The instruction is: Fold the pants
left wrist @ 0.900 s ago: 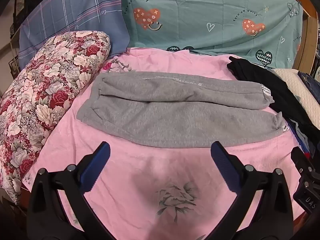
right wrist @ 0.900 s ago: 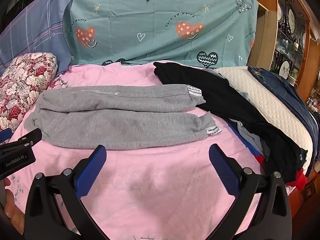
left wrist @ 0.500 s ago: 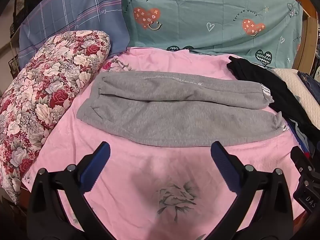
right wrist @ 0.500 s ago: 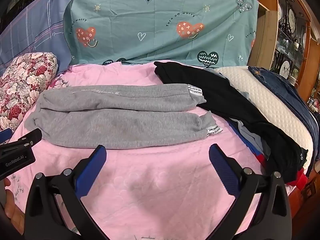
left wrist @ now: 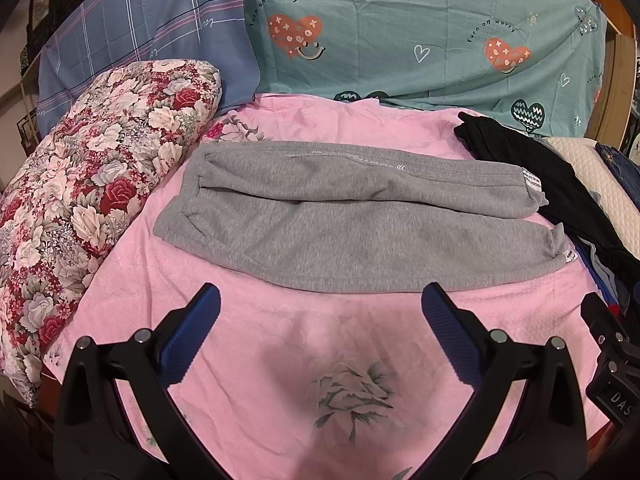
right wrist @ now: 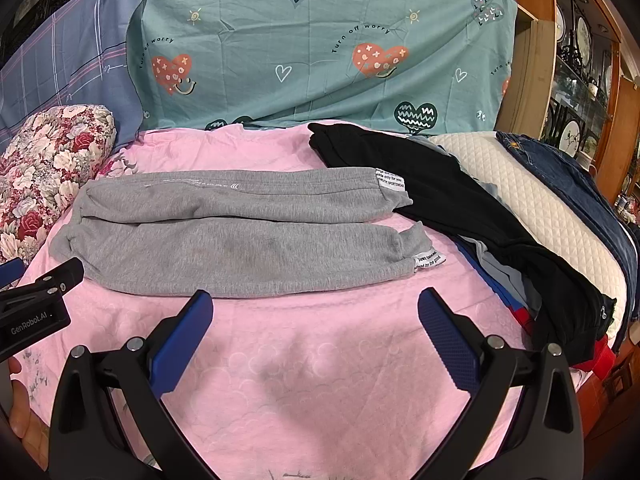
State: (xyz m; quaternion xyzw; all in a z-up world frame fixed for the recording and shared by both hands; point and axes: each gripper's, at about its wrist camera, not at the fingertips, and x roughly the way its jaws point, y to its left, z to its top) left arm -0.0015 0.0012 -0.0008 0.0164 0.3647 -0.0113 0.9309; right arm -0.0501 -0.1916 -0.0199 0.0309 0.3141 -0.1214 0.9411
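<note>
Grey sweatpants lie flat across the pink bed sheet, legs side by side, waist to the left and cuffs with white labels to the right. They also show in the right wrist view. My left gripper is open and empty, hovering over the sheet just in front of the pants' near edge. My right gripper is open and empty, also just in front of the near edge, more toward the cuffs. Neither touches the pants.
A floral pillow lies at the left. Black clothes, a cream quilted cushion and jeans are piled at the right. A teal heart-print sheet and blue plaid sheet hang behind. A wooden cabinet stands far right.
</note>
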